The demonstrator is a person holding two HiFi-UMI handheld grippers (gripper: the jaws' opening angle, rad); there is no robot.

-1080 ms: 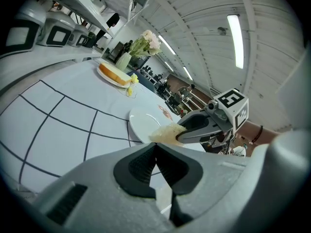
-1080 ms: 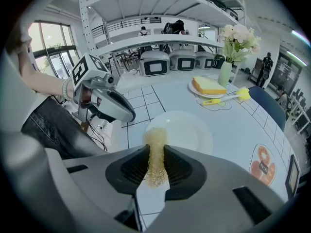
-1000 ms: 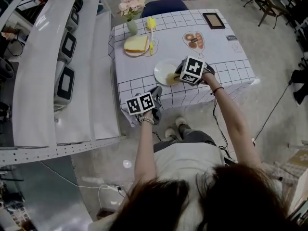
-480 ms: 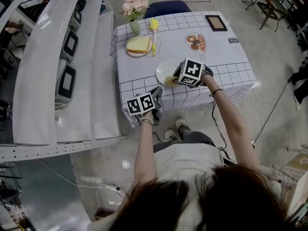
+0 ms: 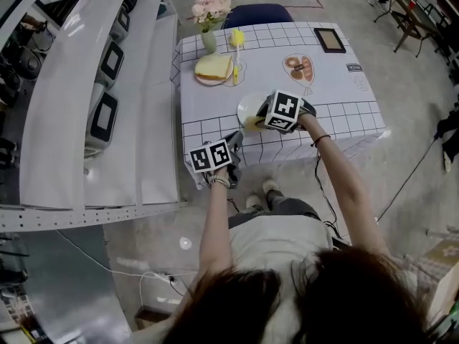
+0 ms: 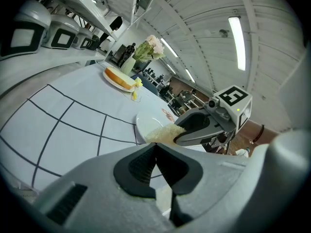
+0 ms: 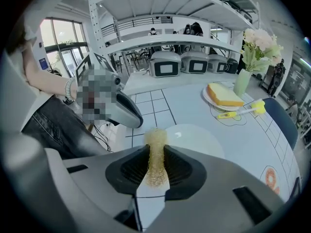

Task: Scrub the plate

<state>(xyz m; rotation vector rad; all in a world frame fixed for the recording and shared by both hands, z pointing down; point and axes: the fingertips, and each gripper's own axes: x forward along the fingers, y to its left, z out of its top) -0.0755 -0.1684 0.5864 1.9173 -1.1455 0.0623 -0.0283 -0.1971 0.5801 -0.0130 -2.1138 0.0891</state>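
We see a glossy, smooth white plate (image 7: 194,137) at centre frame, a coarse, fibrous scourer (image 7: 155,149) below it, and a matt tablecloth (image 7: 182,106) above.

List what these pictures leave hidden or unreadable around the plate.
Head view: the right gripper covers part of the plate, so whether the scouring pad touches it is hidden.
Right gripper view: its own jaws hide the plate's near rim; a mosaic patch covers part of the left gripper.
Left gripper view: the plate is too small and oblique to judge any dirt.
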